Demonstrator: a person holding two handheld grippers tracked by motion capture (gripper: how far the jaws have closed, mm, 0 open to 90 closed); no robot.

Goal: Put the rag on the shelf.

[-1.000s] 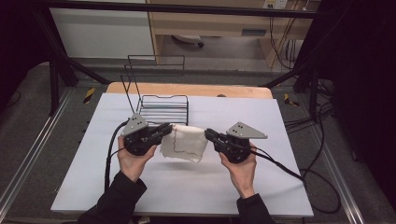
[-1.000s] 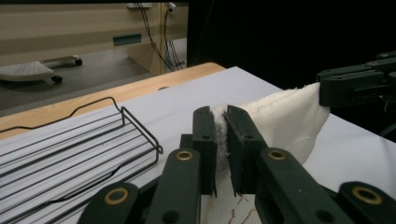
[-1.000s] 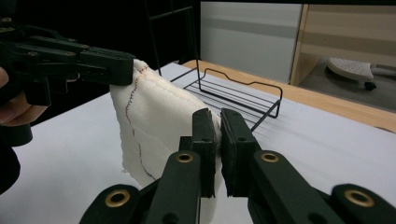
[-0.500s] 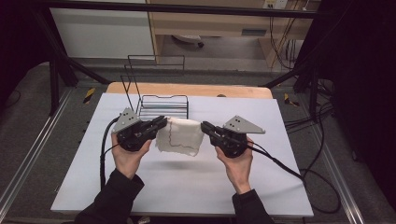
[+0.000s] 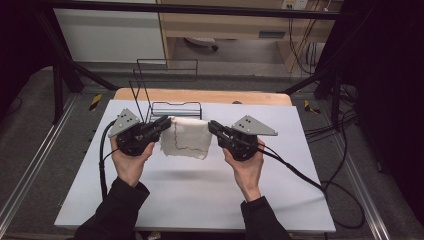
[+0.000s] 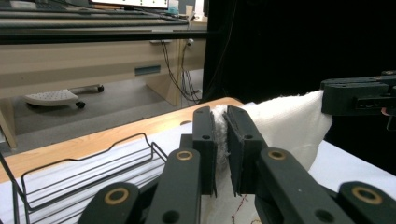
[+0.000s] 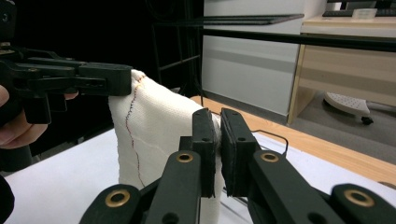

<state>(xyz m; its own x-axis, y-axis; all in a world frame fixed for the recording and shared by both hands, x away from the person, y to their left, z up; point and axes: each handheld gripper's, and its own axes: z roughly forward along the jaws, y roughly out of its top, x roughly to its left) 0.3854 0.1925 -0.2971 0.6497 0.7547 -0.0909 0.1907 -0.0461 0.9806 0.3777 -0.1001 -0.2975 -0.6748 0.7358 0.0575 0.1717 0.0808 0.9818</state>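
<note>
White cloth (image 5: 186, 138) stretched between left gripper (image 5: 166, 123) and right gripper (image 5: 212, 126) — corners pinched, above table (image 5: 200, 200)

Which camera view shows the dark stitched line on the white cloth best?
The right gripper view: the stitched line runs clearly down the white cloth. The high view shows it small; the left gripper view shows a short bit at the bottom.

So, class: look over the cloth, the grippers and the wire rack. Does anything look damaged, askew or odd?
Nothing looks wrong. The white cloth hangs between the left gripper and the right gripper, each shut on a top corner. Its dark wavy stitched line looks like a seam, not damage. The wire rack stands upright behind.
</note>
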